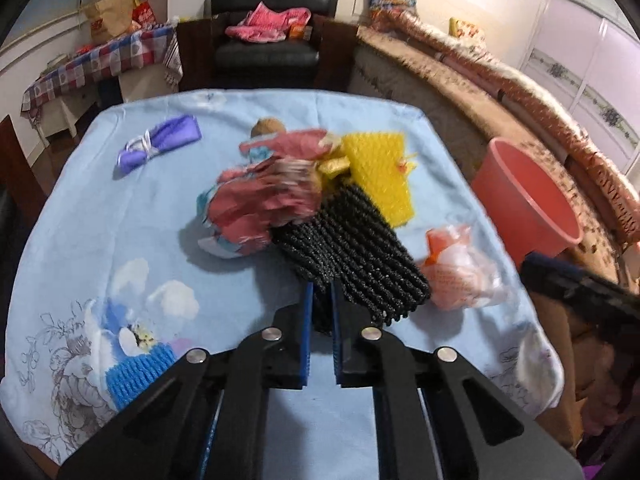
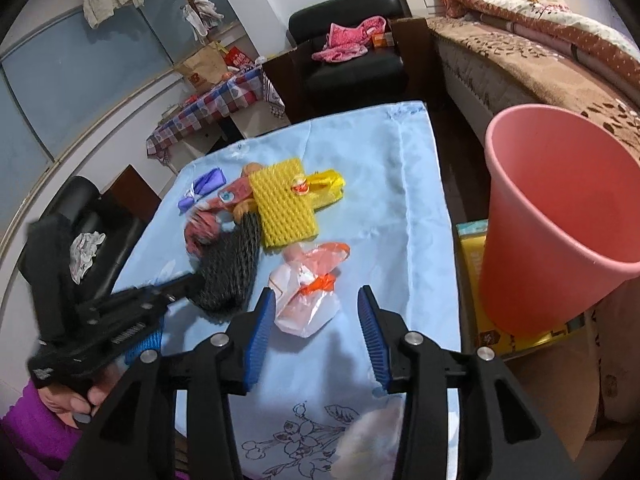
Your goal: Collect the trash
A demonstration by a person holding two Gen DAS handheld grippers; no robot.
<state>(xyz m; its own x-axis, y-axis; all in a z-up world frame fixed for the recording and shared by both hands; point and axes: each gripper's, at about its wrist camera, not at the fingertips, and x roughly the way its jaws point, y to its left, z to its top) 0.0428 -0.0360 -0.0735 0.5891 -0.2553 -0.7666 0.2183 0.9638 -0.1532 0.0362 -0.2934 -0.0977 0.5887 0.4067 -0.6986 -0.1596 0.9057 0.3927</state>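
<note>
My left gripper (image 1: 321, 292) is shut on a black foam net sleeve (image 1: 352, 248), seen also in the right wrist view (image 2: 230, 272). A crumpled red wrapper (image 1: 260, 204) lies against the sleeve. A yellow foam net (image 1: 380, 172) (image 2: 284, 204) lies behind it. A white-and-orange plastic bag (image 1: 460, 268) (image 2: 308, 284) lies on the blue cloth (image 1: 120, 200). My right gripper (image 2: 318, 302) is open, its fingers around the near end of that bag. A pink bin (image 2: 560, 216) (image 1: 528, 200) stands at the right of the table. A purple wrapper (image 1: 160, 144) lies far left.
A blue knitted piece (image 1: 136, 372) lies near the left front of the cloth. A black armchair (image 1: 268, 28) with pink clothes stands beyond the table, a checkered side table (image 1: 100, 60) to its left, a bed (image 1: 520, 100) along the right.
</note>
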